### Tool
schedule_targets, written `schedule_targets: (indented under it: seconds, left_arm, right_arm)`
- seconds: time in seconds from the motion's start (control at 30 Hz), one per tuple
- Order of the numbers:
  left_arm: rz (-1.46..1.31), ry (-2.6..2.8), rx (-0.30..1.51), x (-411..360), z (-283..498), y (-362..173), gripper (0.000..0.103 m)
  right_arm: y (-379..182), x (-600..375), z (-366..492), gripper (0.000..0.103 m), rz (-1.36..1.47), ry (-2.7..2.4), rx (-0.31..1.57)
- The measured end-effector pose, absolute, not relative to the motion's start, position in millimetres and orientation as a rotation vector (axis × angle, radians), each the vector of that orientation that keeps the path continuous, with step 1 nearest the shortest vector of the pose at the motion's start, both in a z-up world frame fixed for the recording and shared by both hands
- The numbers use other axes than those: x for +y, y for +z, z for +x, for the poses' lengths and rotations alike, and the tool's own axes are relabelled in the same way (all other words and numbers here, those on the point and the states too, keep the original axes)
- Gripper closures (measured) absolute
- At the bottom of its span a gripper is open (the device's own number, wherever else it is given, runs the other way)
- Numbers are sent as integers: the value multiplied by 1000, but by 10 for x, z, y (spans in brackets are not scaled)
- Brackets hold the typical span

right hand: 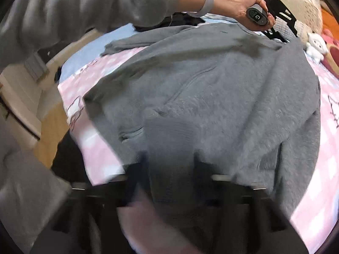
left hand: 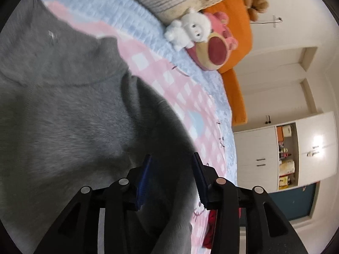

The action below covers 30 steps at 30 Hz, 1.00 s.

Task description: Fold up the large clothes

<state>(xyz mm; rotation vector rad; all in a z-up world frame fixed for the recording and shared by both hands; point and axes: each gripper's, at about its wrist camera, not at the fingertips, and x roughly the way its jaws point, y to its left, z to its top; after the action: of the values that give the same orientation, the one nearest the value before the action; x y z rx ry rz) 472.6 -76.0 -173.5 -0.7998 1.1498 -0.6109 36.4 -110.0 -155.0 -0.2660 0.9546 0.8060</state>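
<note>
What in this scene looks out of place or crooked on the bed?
The grey sweater lies askew on the pink checked bedspread: one sleeve stretches out sideways and its near edge is bunched up. The plush toys near the pillows lie tipped over. Nothing looks spilled or damaged.

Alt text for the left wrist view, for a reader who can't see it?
A grey sweater lies spread on a pink checked bedspread, and the left claw hangs open just above its edge. A white plush toy sits beyond, near an orange pillow.
</note>
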Motion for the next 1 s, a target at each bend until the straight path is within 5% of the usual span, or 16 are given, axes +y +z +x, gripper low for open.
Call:
schedule_targets:
  seconds: [0.07,0.13,0.27,0.3,0.37,0.6,0.8,0.83,0.87,0.97,1.0]
  left_arm:
    - [-737,-613,1122,-665,4616,-1535,49]
    - [-670,-635,1100,-613,4474,-1365,41]
    - [-596,-764,1083,-782,4220,-1142,41]
    - [-583,-790,1087,-845,4169,-1133,41]
    - [-543,-816,1108,-1000,4096,-1156,41]
    - [-491,-665,1127,-1147,4164,-1486,43]
    - [-460,-534,1096,-976,4475,-1573,43]
    - [-455,-525,1108,-971,4528,-1606,43]
    - [-456,-524,1120,-974,4567,-1632,48]
    - [-493,-581,1164,-1029,4710,-1766,93]
    - [-491,-587,1168,-1061,4731,-1787,93]
  right_arm:
    - [-1342,-1220,132,12,-288,831,868]
    - [-1111,-1323,-32,12,-296,831,812]
    - [-786,-1580,149,13,-228,773,736]
    - [-724,-1697,312,16,-220,724,710]
    - [-701,-1851,668,43,-209,626,689]
    - [-1027,-2607,2271,44,21,372,820]
    - [-1409,-2801,3007,61,207,363,924]
    - [-1463,-2824,3082,72,227,367,941]
    - [-1502,-2757,3114,83,236,367,949]
    - [-1509,-2777,3145,93,287,371,944]
    - [-1474,-2813,3140,93,300,372,934]
